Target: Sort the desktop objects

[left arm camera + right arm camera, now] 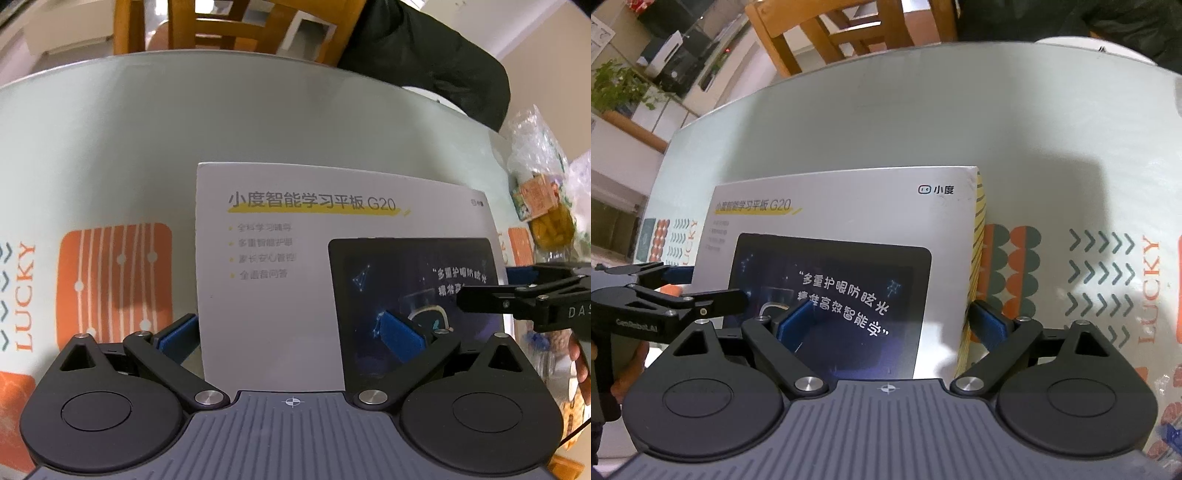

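Note:
A flat white tablet box (pixel 280 302) with Chinese print and a dark screen picture lies on the table. My left gripper (pixel 288 328) is open and straddles the box's left edge, with one blue pad (pixel 177 338) off the box and the other over the screen picture. My right gripper (pixel 886 314) is open and straddles the right edge of the box (pixel 849 206), with one pad (pixel 988 321) beyond its yellow-striped side. Neither presses on the box. Each gripper shows in the other's view: the right gripper (pixel 480 295), the left gripper (pixel 720 299).
The table (pixel 184 129) wears a pale cloth printed with orange shapes and "LUCKY". Clear snack bags (pixel 543 206) lie at its right edge. A wooden chair (pixel 236 29) and a dark garment (pixel 424 48) stand beyond the far edge. A hand (pixel 578 354) holds the right gripper.

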Motion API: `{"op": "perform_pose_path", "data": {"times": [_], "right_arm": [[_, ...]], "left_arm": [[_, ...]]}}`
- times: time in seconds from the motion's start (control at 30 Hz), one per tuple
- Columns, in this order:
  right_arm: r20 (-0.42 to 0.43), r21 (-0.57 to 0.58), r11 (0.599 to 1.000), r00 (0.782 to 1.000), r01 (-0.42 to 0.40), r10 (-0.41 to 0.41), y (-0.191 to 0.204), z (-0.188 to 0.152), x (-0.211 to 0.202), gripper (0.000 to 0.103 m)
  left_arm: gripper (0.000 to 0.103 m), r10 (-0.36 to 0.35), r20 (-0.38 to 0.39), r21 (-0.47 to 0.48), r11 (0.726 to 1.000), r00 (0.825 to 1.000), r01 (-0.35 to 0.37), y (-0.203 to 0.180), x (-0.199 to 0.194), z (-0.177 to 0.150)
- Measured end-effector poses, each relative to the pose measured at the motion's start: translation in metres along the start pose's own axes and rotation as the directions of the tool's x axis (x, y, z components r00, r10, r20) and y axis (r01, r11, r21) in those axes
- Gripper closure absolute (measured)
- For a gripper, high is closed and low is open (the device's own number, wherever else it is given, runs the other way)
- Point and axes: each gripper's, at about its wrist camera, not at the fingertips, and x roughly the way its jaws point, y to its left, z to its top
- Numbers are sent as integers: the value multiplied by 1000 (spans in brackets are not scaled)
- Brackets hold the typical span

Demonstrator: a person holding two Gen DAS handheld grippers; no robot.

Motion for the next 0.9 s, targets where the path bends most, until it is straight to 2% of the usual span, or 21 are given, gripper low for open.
{"op": "perform_pose_path", "data": {"times": [0.13,0.33,0.43,0.63,0.73,0.9], "right_arm": [[0,4,1000,1000,7,-7,-3,-3,6,0],[-2,-2,1000,1000,-18,18,-11,-3,10,0],[-18,2,999,999,-49,49,-17,0,14,0],[-25,6,989,988,-150,150,-38,1,18,0],[-8,21,980,980,-199,199,-48,-1,22,0],[2,60,986,988,-153,153,-37,-1,19,0]], "left_arm": [[0,11,-5,42,999,1000,-11,-4,1,-4],[0,-101,-28,-53,994,994,100,22,8,-6],[0,-182,-29,-103,979,983,178,40,15,-7],[0,-307,23,-105,946,951,308,65,25,-13],[0,-309,18,-105,945,951,309,65,26,-10],[0,-276,-7,-117,955,961,273,61,19,-12]]}}
